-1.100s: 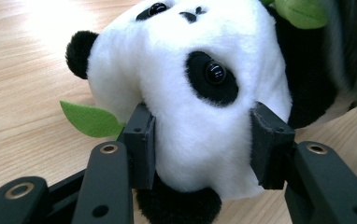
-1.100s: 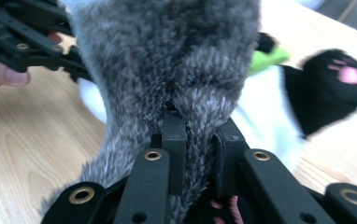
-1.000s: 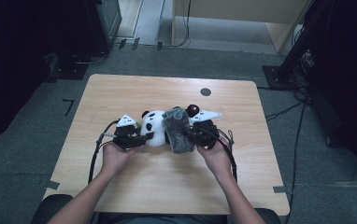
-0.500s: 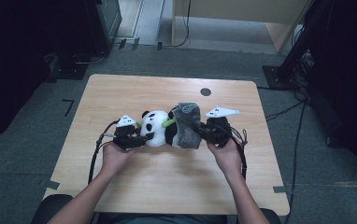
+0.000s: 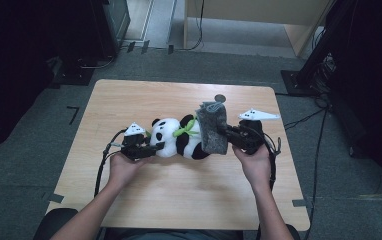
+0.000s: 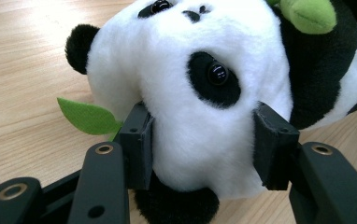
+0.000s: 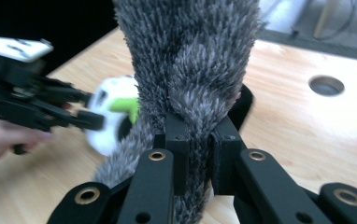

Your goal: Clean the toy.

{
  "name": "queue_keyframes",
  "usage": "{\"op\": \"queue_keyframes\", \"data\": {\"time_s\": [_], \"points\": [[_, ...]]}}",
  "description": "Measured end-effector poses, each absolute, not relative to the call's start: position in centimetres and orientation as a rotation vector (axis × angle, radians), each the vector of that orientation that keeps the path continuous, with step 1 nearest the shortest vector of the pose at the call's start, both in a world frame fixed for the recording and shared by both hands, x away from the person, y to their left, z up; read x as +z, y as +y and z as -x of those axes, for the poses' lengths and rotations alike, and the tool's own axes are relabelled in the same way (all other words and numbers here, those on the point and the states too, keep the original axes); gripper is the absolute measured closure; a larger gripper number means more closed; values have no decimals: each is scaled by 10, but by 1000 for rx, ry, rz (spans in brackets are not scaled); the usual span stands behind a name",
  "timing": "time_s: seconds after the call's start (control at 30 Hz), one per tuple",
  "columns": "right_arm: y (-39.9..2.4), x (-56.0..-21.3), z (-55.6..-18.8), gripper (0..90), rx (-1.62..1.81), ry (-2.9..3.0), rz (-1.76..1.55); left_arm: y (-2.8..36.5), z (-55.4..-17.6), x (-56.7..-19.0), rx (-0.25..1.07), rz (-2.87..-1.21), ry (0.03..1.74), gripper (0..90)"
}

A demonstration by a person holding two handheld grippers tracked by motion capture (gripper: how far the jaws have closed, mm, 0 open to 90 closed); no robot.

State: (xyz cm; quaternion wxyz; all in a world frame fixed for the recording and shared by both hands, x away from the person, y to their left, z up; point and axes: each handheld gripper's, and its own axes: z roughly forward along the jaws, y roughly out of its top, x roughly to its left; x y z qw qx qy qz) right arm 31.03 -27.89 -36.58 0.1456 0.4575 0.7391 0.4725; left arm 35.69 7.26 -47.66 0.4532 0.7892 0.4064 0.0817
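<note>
Panda (image 5: 179,137) lies at the centre of the high view on the table (image 5: 129,100), head toward the frame's left. Left gripper (image 5: 146,149) clamps its 2 jaws on the white head (image 6: 200,107), one on each side below the eye; a green leaf (image 6: 88,116) pokes out at middle left. Right gripper (image 5: 229,136), right of centre, is pinched tight on a grey cloth (image 7: 190,70) that stands up just beside the panda's body. A hole (image 7: 326,85) sits upper right in the right gripper view.
</note>
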Motion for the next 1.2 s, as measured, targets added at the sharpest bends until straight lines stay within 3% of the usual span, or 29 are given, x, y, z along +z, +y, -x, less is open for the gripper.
{"op": "queue_keyframes", "data": {"time_s": [0.37, 0.6, 0.9, 1.2], "points": [[-211, -352, -291, 813, 1509, 2297, -1102, 73, -357, -476, 191, -1947, 1010, 479], [-164, -390, -295, 813, 1472, 2419, -1064, 73, -358, -475, 182, -1947, 1015, 478], [-146, -453, -309, 811, 1327, 2420, -1134, 73, -359, -475, 173, -1947, 1020, 480], [-138, -468, -309, 791, 1150, 2393, -1031, 73, -359, -475, 177, -1952, 1024, 481]]}}
